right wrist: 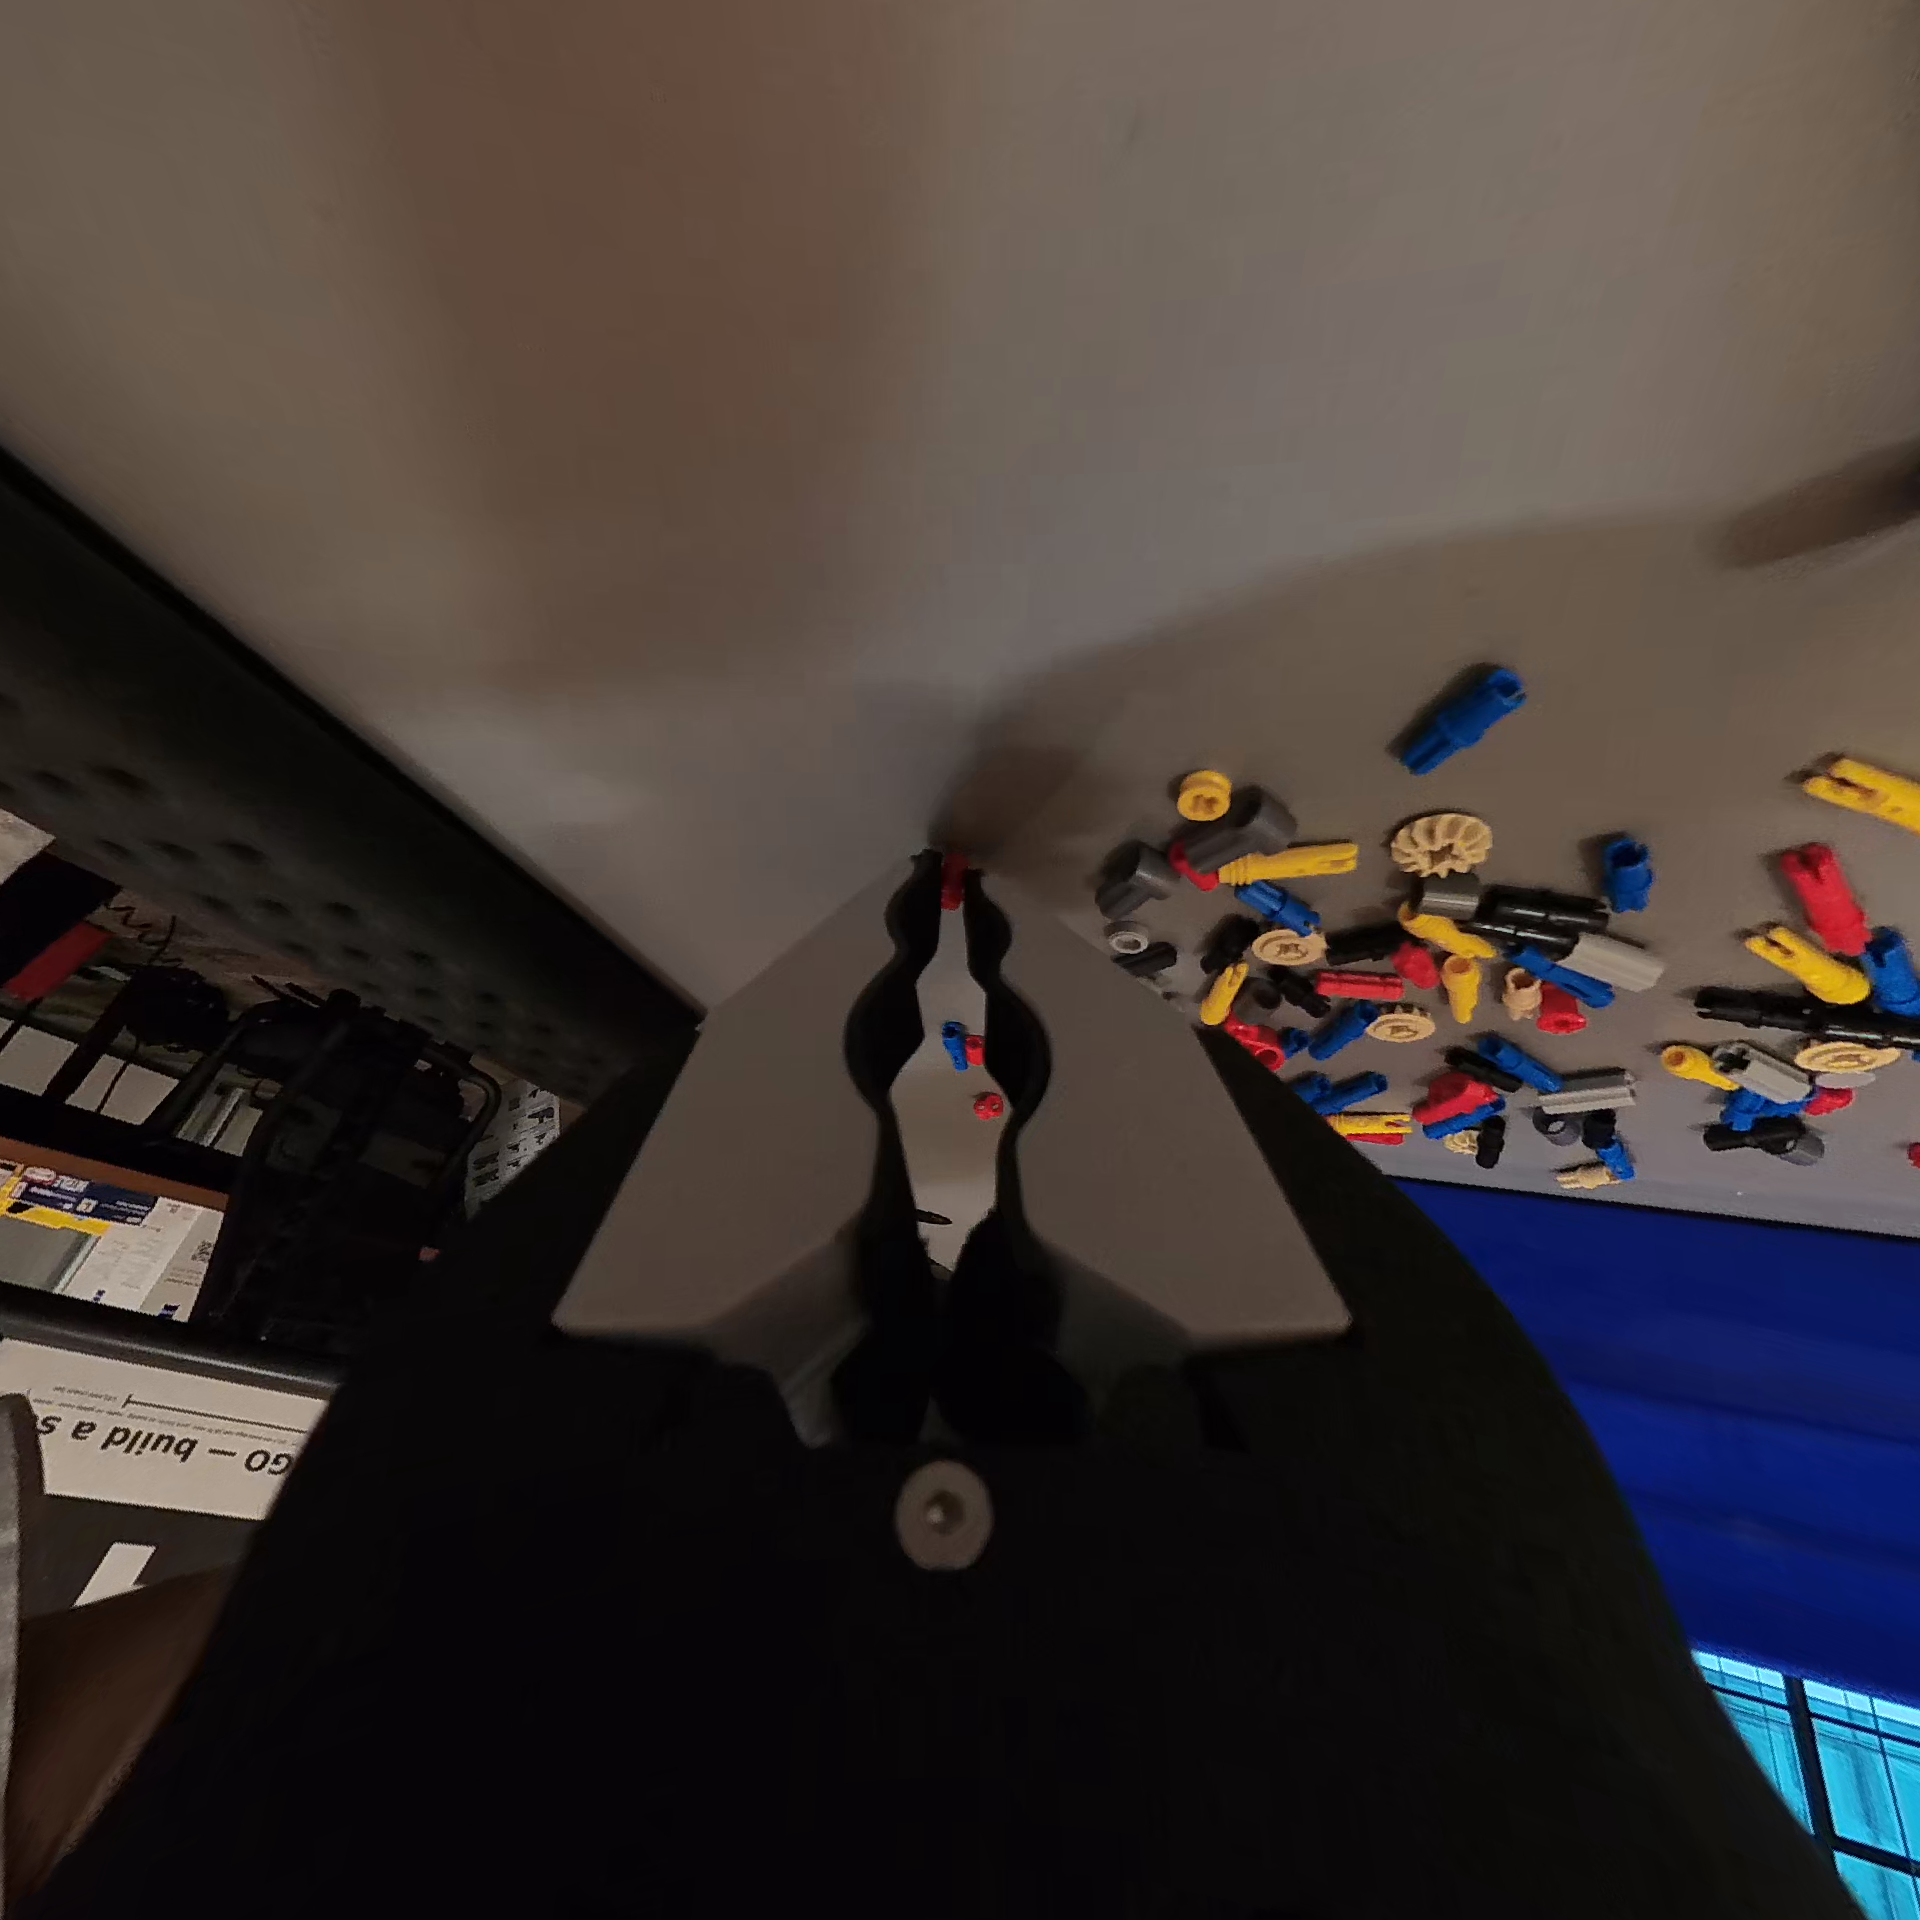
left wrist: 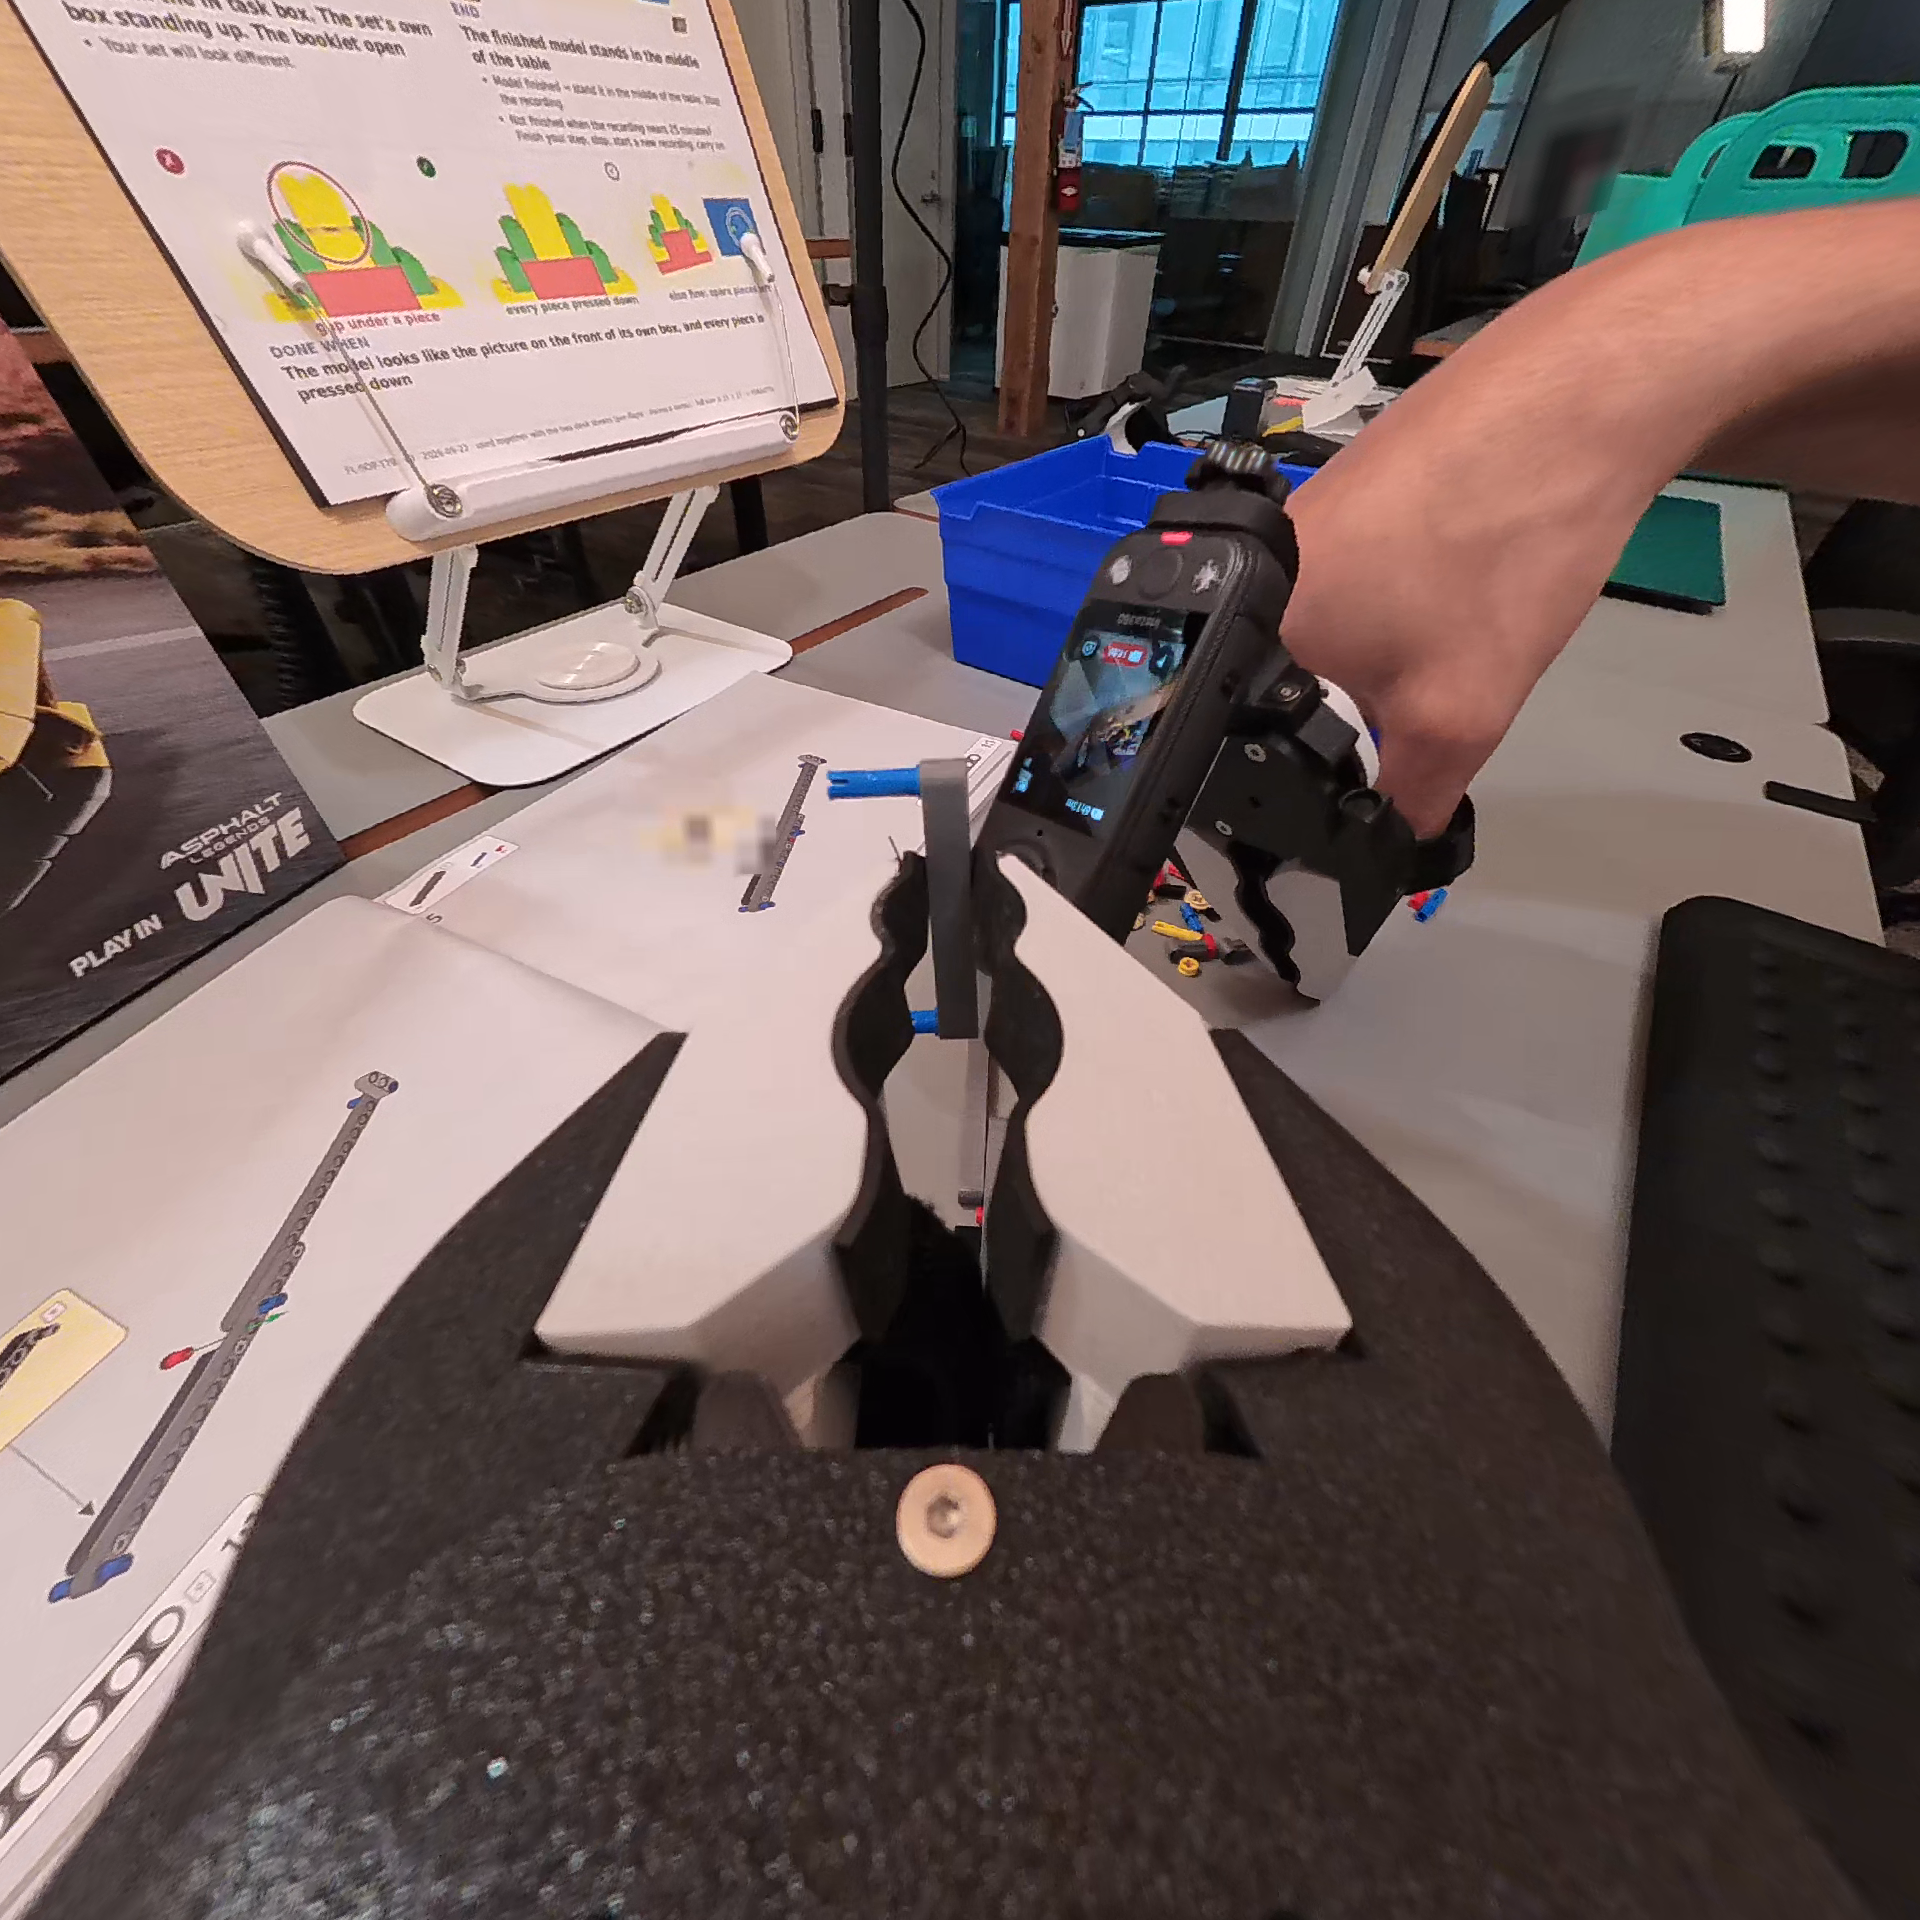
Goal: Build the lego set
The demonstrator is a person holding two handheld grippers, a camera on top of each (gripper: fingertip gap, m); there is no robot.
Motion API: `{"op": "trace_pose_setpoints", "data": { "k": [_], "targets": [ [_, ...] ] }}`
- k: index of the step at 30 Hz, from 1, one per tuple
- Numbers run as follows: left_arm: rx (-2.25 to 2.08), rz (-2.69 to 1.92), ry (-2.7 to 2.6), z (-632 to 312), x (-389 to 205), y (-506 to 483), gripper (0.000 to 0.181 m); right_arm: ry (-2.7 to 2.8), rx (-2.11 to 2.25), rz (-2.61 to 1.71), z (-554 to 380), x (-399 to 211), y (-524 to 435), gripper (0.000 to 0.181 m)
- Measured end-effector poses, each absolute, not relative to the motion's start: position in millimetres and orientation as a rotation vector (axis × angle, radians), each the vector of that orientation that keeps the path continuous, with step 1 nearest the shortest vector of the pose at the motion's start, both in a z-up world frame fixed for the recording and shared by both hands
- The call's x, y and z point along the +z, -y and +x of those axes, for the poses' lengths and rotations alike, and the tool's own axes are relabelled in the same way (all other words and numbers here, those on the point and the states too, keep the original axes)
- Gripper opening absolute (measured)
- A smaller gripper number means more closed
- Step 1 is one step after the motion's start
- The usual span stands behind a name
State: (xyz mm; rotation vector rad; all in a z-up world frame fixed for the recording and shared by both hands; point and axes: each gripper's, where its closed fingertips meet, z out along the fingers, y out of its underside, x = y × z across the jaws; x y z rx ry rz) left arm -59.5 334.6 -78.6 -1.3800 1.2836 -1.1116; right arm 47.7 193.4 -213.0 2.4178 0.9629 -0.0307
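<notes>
Two grips hold: the left gripper (left wrist: 961, 935) is clamped edge-on across a light, rigid grey beam (left wrist: 951, 894), best gripped on flat sides, while the right gripper (right wrist: 951, 883) pinches a tiny, slippery red pin (right wrist: 952, 879) at 9 o'clock of the loose pieces (right wrist: 1475, 966).

Printed sheet (left wrist: 416, 239), game poster (left wrist: 135, 810), booklet (left wrist: 312, 1143)

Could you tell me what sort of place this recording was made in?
Probably an office or lab workspace set up for recorded assembly work. A grey table holds an instruction sheet on a wooden stand and a blue parts bin, with large windows and further desks behind.
</notes>
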Motion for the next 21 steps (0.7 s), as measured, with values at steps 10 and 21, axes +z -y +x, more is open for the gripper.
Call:
{"op": "trace_pose_setpoints", "data": {
  "k": [10, 21],
  "targets": [
    [-1.101, -1.371, -1.291, -59.4, -78.8, -333.9, 0.006, -0.982, -0.009, 2.406, 49.3, -214.5, -197.4, 0.005],
    [-1.093, -1.364, -1.298, -59.1, -78.9, -333.2, 0.006, -1.02, -0.037, 2.491, 45.4, -213.9, -205.7, 0.01]
  ]
}}
